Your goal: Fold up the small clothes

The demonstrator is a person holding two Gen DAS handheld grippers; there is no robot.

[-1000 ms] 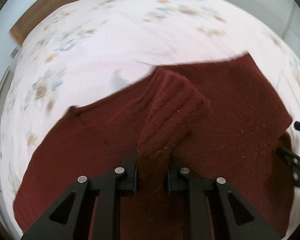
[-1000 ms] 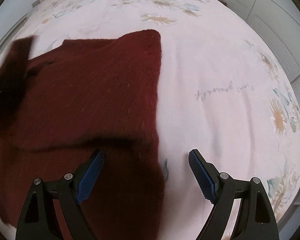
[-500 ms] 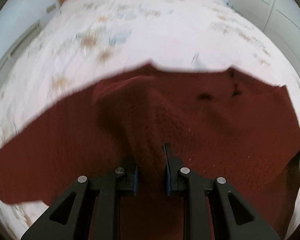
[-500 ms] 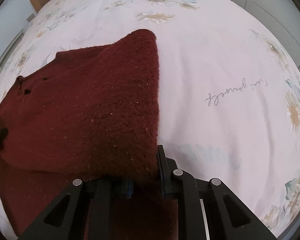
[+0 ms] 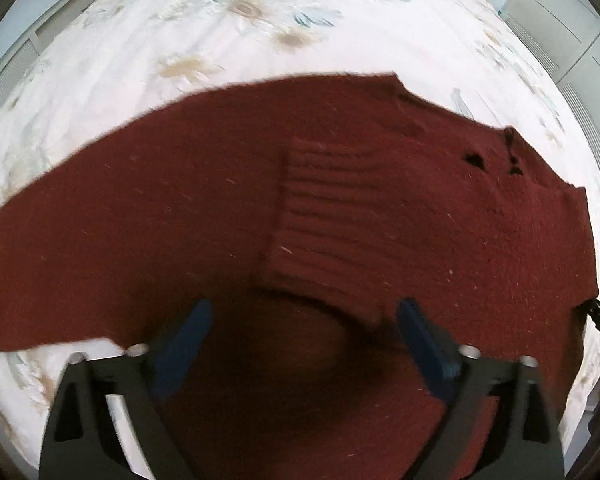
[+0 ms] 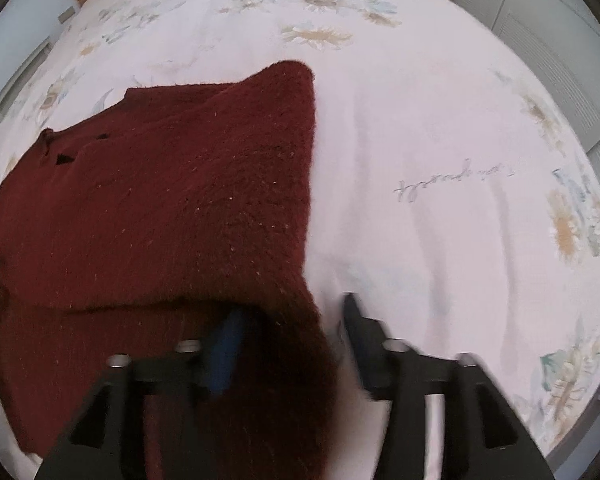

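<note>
Nearest, the left hand-held gripper (image 5: 300, 336) gapes wide, gripping nothing, above the ribbed cuff (image 5: 324, 224) folded onto the maroon sweater (image 5: 148, 216). The right hand-held gripper (image 6: 290, 340) is partly parted astride the sweater's (image 6: 160, 208) edge, grip uncertain. Beyond spreads the floral bedsheet (image 6: 440, 120).

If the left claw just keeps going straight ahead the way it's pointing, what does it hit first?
Most likely the ribbed cuff of the dark red sweater, lying just ahead between the open left claw fingers; the exact depth is unclear.
</note>
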